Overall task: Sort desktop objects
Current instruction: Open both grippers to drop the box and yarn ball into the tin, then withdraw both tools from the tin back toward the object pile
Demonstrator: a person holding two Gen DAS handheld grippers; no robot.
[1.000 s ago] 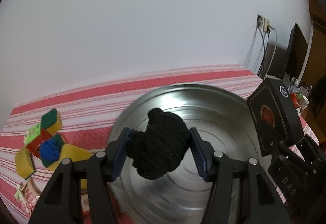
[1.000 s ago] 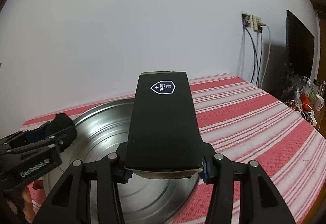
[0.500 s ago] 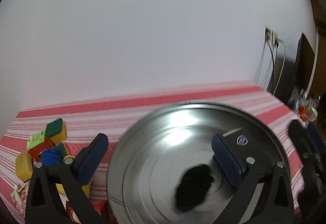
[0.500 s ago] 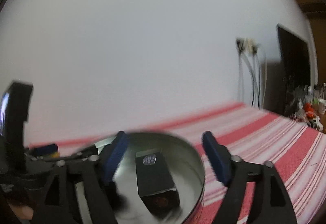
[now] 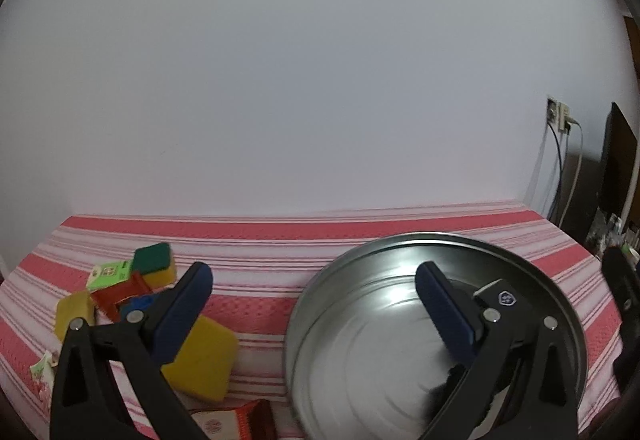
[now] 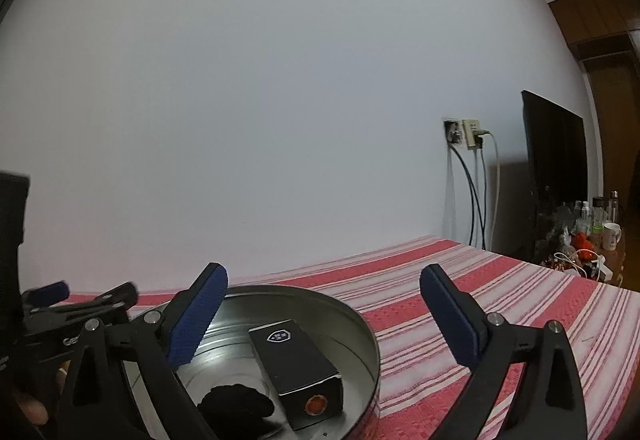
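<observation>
A round metal basin (image 5: 360, 324) (image 6: 360, 324) sits on the striped cloth. Inside it lie a black box with a shield logo (image 6: 294, 362) (image 5: 506, 298) and a black knitted ball (image 6: 236, 408), partly hidden behind my finger in the left wrist view (image 5: 444, 388). My left gripper (image 5: 314, 312) is open and empty, above the basin's left rim. My right gripper (image 6: 322, 314) is open and empty, above the basin's right rim. My left gripper also shows at the left of the right wrist view (image 6: 60, 304).
Yellow and green sponges (image 5: 200, 360) (image 5: 154, 266), a red piece (image 5: 120, 294), a green packet (image 5: 108, 274) and a red wrapper (image 5: 236, 420) lie left of the basin. A wall socket with cables (image 6: 468, 136), a dark monitor (image 6: 556, 168) and bottles (image 6: 592, 216) stand at the far right.
Both grippers opened: the black ball dropped from the left one and the black box from the right one into the basin. Both grippers then rose; the left one shifted left.
</observation>
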